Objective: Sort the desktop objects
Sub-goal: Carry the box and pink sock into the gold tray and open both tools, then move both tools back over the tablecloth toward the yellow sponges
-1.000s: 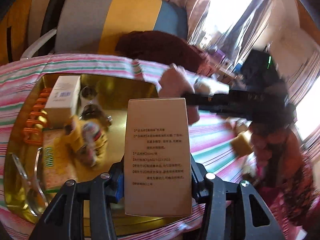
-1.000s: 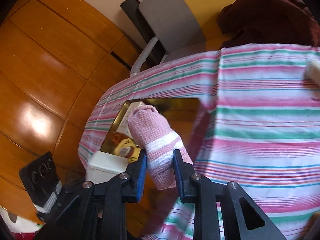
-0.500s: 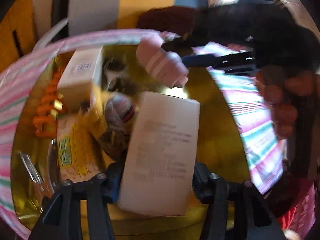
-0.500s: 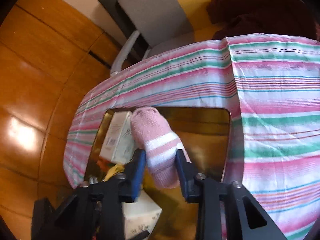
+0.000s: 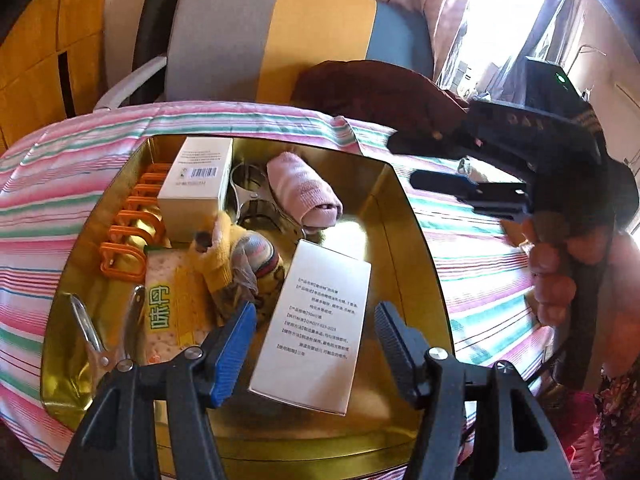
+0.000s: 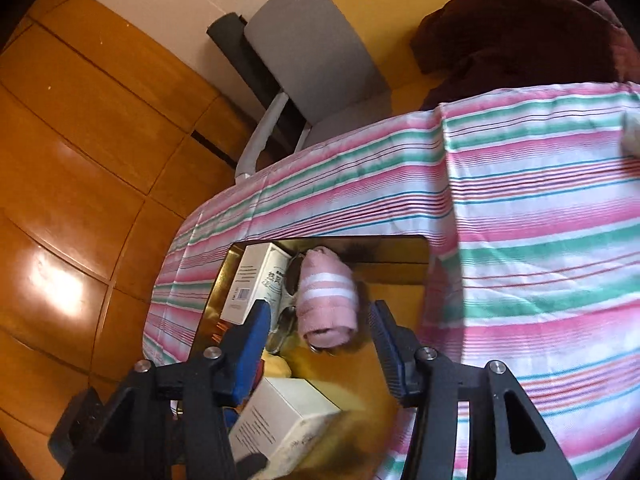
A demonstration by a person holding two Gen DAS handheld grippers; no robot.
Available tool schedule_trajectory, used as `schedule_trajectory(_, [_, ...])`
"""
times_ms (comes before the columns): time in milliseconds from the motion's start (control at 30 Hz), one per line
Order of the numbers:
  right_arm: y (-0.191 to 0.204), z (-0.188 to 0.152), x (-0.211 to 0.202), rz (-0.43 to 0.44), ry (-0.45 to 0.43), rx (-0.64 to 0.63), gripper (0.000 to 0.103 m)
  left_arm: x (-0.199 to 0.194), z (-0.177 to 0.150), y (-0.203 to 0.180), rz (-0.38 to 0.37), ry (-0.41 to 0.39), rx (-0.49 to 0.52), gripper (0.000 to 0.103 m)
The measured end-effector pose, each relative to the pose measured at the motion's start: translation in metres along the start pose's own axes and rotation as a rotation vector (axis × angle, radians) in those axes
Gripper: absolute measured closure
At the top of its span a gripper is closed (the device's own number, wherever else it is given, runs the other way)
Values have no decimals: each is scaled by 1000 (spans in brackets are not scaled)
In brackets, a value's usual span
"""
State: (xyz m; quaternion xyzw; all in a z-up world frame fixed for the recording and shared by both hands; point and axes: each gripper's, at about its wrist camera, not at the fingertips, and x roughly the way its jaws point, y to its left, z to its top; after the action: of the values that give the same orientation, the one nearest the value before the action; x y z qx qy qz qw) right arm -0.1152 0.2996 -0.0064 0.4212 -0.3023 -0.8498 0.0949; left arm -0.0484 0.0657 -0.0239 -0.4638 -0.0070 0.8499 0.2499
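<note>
Beige box [image 5: 316, 328] lying in gold tray [image 5: 404, 216] between opening, untouching left gripper [image 5: 314, 344] pads, pink sock [image 6: 328, 300] likewise released between opening right gripper [image 6: 320, 344] pads, scissors [image 5: 96, 332] seen only from left wrist.

A grey-yellow-blue chair [image 5: 280, 36] holds a dark red garment [image 5: 372, 88].

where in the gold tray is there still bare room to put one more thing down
Bare floor in the gold tray: right strip beside the pink sock roll and printed box, plus the near edge. The left half is crowded: orange clips, barcode box, scissors.
</note>
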Motion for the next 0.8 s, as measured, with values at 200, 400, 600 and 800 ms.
schedule_trajectory(200, [-22, -21, -40, -92, -64, -13, 50, -4, 4, -9, -33, -8, -23, 40])
schedule_trajectory(400, [-63, -37, -78, -249, -93, 19, 50, 3, 5, -42, -59, 21, 53, 40])
schedule_trajectory(600, [-108, -46, -128, -397, -133, 83, 47, 2, 7, -74, -97, 14, 120, 40])
schedule_trajectory(800, [-136, -54, -198, -503, -191, 130, 32, -4, 7, -106, -152, -9, 187, 40])
